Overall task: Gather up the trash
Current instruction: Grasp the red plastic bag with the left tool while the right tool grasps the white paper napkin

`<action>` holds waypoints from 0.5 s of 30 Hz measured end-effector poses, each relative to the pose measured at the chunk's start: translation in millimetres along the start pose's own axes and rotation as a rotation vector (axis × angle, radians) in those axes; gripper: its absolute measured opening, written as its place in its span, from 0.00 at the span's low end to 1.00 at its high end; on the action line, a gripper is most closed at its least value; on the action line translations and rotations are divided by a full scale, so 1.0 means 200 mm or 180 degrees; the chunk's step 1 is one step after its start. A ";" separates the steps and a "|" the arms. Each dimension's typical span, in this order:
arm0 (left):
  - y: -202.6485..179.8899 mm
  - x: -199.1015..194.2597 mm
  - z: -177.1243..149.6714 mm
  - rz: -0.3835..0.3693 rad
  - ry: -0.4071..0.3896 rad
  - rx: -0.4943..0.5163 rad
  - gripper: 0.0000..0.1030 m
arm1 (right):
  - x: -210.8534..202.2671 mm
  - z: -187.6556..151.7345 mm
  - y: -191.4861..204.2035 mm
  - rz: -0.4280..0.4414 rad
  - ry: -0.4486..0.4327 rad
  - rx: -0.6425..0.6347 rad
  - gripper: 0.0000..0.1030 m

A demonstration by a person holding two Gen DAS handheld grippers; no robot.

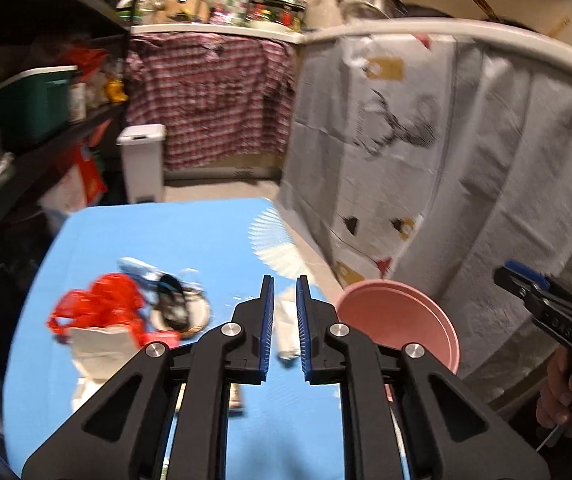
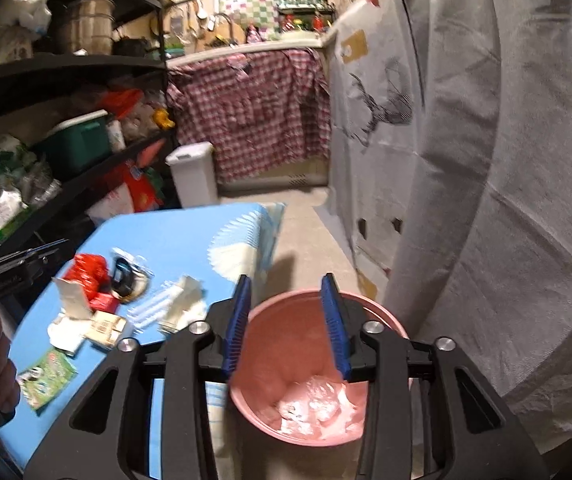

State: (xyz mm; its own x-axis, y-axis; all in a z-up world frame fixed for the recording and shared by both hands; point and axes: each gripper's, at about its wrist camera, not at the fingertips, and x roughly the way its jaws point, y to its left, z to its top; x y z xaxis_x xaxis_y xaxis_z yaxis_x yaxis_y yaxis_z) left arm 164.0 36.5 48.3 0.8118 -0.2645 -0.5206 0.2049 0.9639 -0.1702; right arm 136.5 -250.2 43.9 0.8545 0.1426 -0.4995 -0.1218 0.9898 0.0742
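Left gripper (image 1: 285,320) jaws narrowly apart, empty | white wrapper (image 1: 287,330) on blue table (image 1: 166,232) straight ahead, long axis along jaws | right gripper (image 2: 286,320) open, empty, over pink bin (image 2: 381,312) | left nearer

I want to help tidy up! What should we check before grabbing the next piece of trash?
1. Round pink plastic bin open on top: ok.
2. Trash already in the bin: ok, crumpled clear wrapper at the bottom.
3. Right gripper empty: ok, jaws apart above the bin.
4. Left gripper empty: ok, nothing between its narrow jaws.
5. Trash left on the blue table: not ok, red plastic bag and white folded paper remain.
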 end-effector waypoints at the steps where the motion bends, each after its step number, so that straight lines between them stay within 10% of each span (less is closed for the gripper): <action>1: 0.04 -0.03 0.02 0.0045 -0.0040 -0.0047 0.11 | -0.01 0.01 0.02 0.0037 -0.0025 -0.0006 0.27; 15: 0.42 -0.37 0.28 0.0382 -0.0422 0.0181 0.11 | 0.09 0.06 0.37 0.0590 -0.0077 -0.0092 0.12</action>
State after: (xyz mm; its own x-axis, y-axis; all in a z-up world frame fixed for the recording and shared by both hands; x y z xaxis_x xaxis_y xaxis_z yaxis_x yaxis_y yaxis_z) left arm 151.6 139.1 119.7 0.8964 -0.1447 -0.4190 0.1298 0.9895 -0.0639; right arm 149.8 -173.5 50.7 0.8279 0.3228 -0.4586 -0.2925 0.9463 0.1380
